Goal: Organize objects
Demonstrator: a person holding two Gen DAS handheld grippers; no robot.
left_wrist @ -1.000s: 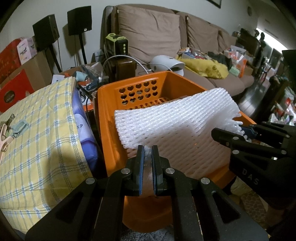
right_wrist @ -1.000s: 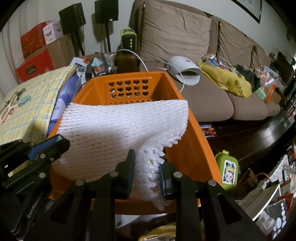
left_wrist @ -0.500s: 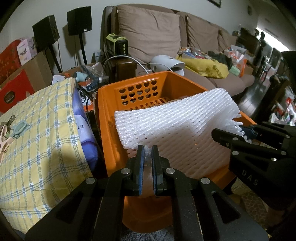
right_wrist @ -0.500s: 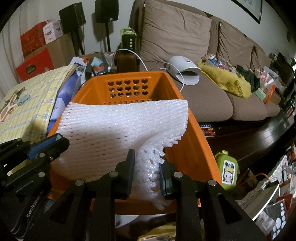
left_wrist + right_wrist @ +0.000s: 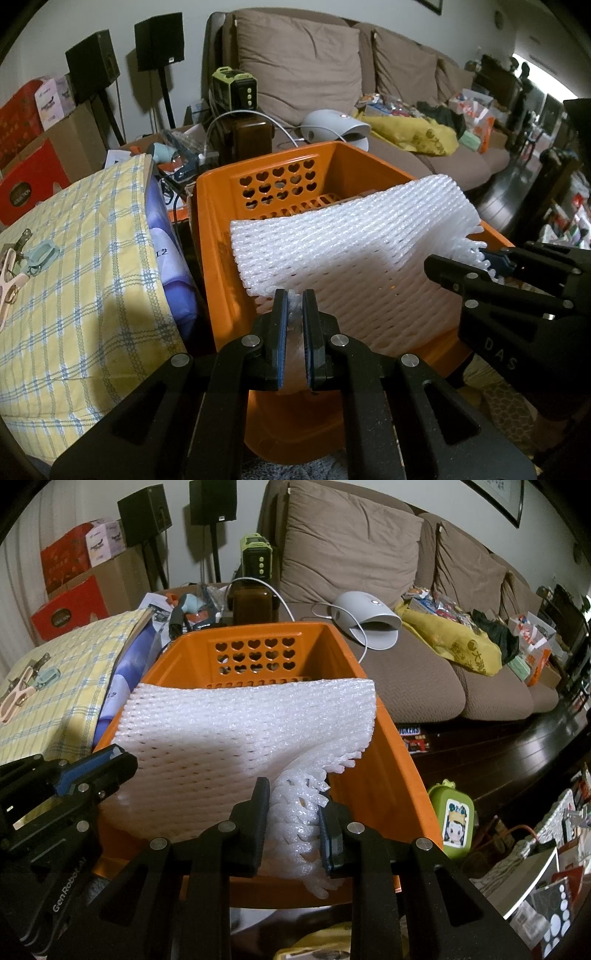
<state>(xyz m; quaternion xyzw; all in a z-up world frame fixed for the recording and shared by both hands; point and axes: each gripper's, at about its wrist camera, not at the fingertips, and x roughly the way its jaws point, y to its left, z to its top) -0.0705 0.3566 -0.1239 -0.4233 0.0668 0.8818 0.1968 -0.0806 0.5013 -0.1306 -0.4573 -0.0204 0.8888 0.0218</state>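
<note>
While both claws kept their pinch, the left gripper [image 5: 294, 306] stood nearly shut on the thin near edge of a white foam mesh sheet [image 5: 351, 254], and the right gripper [image 5: 293, 812] was narrowly closed on a thicker, bunched corner with frayed fringes hanging between its fingers. Between them the sheet was stretched like a small hammock over the open top of an orange plastic basket [image 5: 218, 206] with heart-shaped holes in its far wall, sagging toward the right-hand grip; I could not tell whether its far edge touched the rim. Just left of the basket lay a yellow plaid cushion [image 5: 74, 258] with clothespins on it; behind stood a green-topped power unit [image 5: 256, 559], and further right a brown sofa [image 5: 424, 664] carrying a white dome-shaped appliance [image 5: 365, 622] and a yellow bag. By my reckoning the step in hand was laying the foam into the basket. Next, both hands would need to lower together, keeping it level, let the jaws go once it rested inside, and mind the fringe catching on the right fingers.
</note>
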